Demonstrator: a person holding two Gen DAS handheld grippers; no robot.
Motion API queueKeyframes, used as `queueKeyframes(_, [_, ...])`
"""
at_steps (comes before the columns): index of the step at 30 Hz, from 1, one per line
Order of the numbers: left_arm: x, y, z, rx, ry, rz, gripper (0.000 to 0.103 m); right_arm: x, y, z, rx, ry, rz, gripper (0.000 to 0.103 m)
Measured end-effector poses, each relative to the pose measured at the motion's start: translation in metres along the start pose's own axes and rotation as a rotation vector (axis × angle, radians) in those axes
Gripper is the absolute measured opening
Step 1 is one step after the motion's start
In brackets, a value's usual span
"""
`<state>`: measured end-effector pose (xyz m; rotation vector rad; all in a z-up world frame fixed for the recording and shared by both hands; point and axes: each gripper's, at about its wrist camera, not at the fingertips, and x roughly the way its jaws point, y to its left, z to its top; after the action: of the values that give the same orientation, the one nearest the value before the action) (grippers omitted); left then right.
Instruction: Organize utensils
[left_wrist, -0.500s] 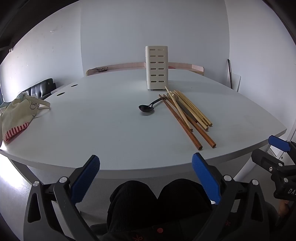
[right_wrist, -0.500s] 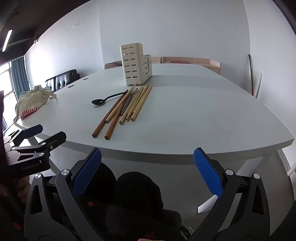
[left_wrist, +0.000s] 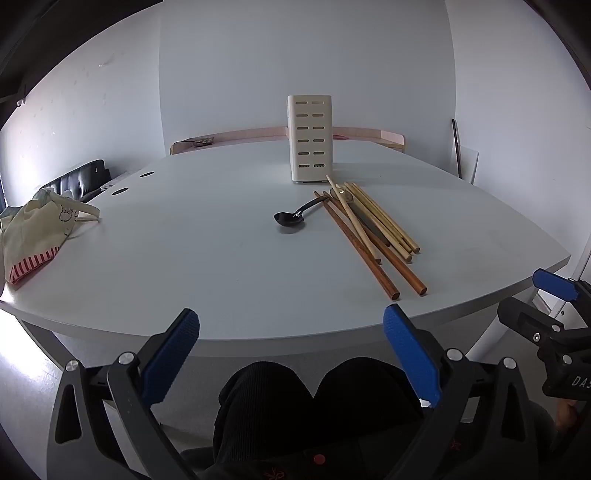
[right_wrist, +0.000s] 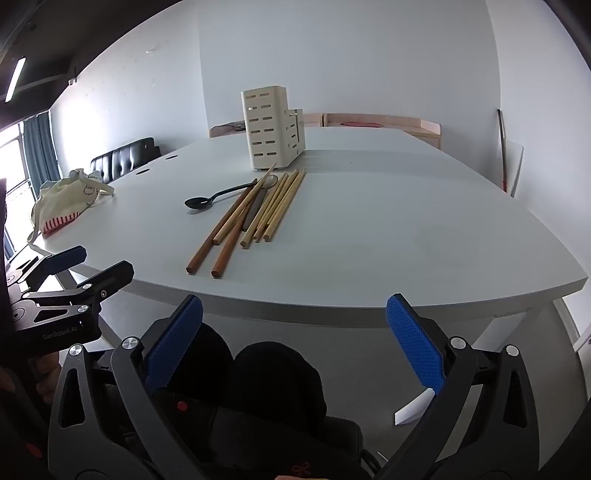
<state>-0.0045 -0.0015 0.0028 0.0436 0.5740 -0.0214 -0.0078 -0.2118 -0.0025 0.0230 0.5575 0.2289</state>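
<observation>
Nothing seems moved: both hand-held grippers, left (left_wrist: 291, 345) and right (right_wrist: 294, 332), hang released, empty.

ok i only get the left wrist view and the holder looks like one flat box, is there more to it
observer: yes. Side on in the right wrist view, the holder has a lower compartment attached on its right.
operator: and the right tongs, i just see an edge of them
observer: the right tongs stand wide open with nothing between them, short of the table.
operator: anything down below
observer: a white scrap of paper lies on the floor by the tongs' right finger.
</observation>
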Motion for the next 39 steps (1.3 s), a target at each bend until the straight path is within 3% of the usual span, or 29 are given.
queueKeyframes(39, [-0.0007, -0.0032, 0.0009, 0.008, -0.006, 0.003, 0.098, -0.0025, 0.0050, 0.0017, -0.002, -0.009, -0.003, 0.095])
